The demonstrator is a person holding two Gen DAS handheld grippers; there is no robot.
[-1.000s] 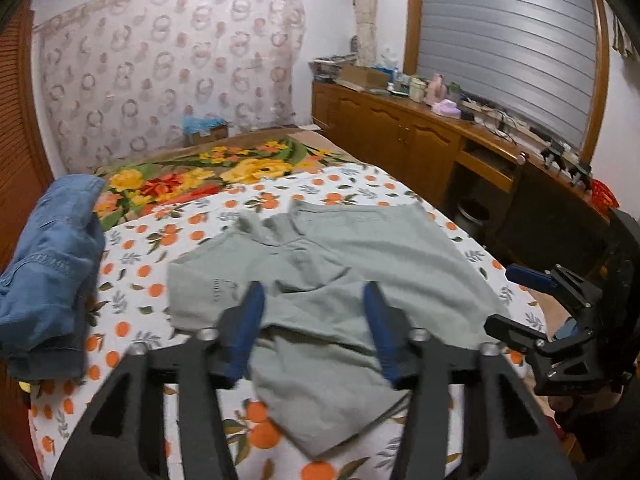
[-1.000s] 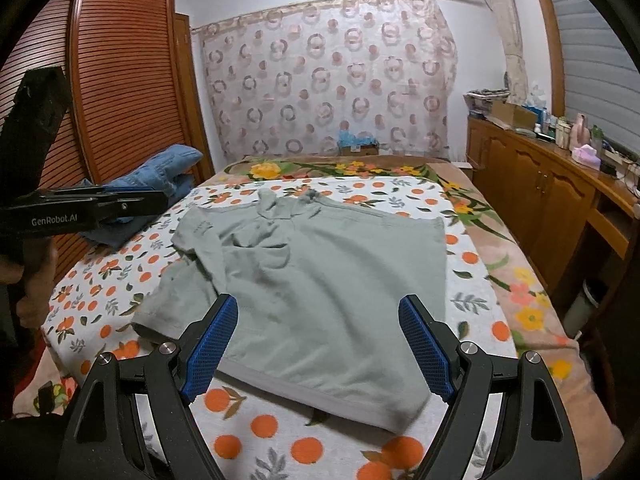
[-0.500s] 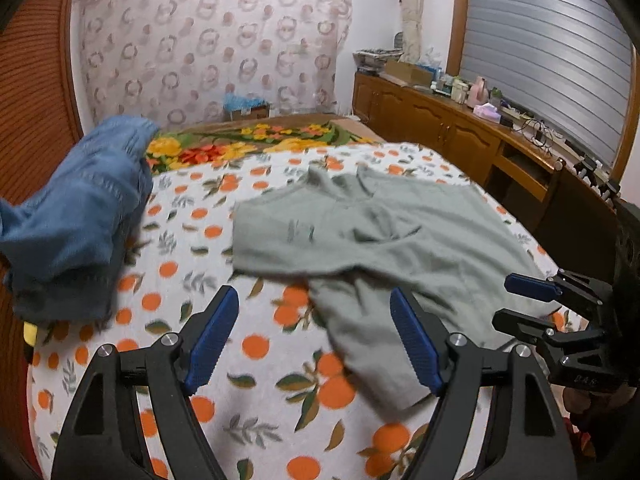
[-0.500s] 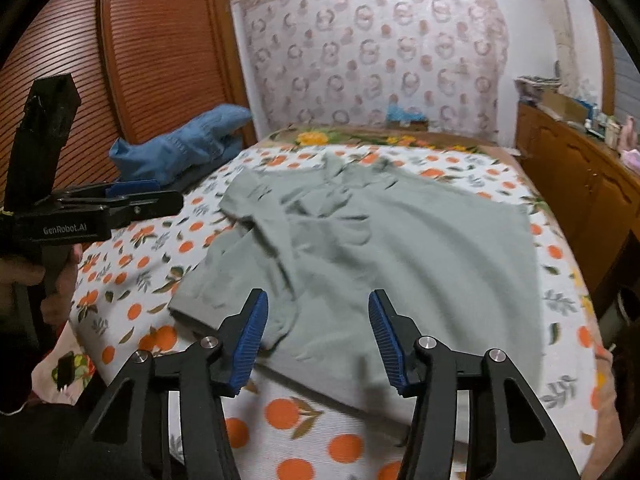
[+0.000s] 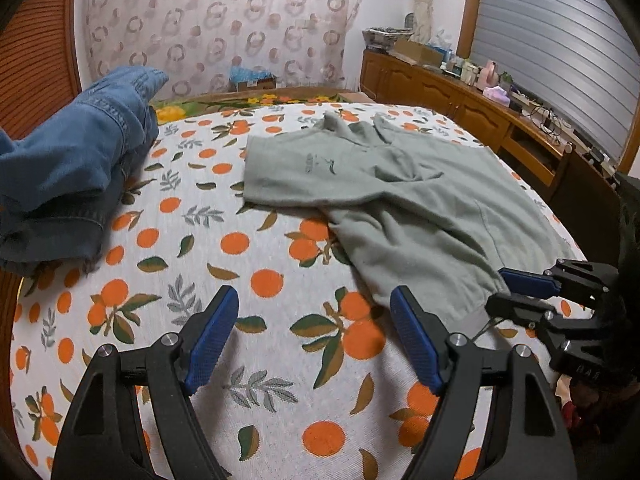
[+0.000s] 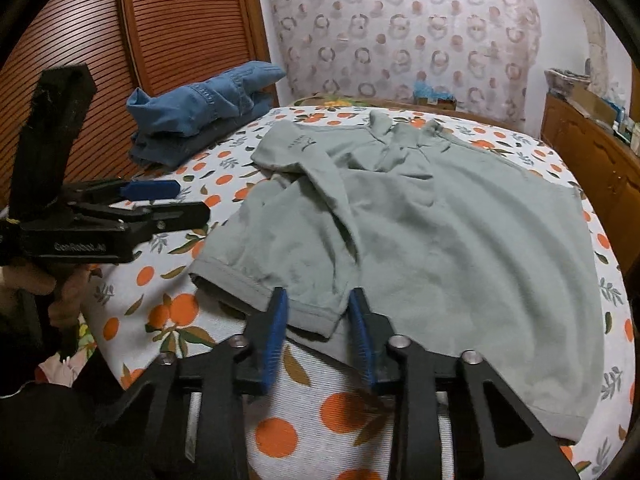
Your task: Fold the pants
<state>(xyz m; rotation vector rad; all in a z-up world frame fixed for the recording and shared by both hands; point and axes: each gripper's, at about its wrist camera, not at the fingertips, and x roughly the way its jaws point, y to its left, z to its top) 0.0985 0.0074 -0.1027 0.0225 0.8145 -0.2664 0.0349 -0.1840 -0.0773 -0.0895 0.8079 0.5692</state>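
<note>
The right hand-held gripper (image 6: 318, 334), low in its frame, has just been closing, its jaws now narrow around the near hem corner of the grey-green pants (image 6: 440, 240). The left hand-held gripper (image 5: 314, 334) gapes empty over the orange-print bed (image 5: 200, 240). Denim clothes (image 5: 68, 184) lie far left.

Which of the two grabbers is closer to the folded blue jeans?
Left. The left gripper hovers over bare bedspread nearer the jeans; the right gripper straddles the grey garment's hem.
</note>
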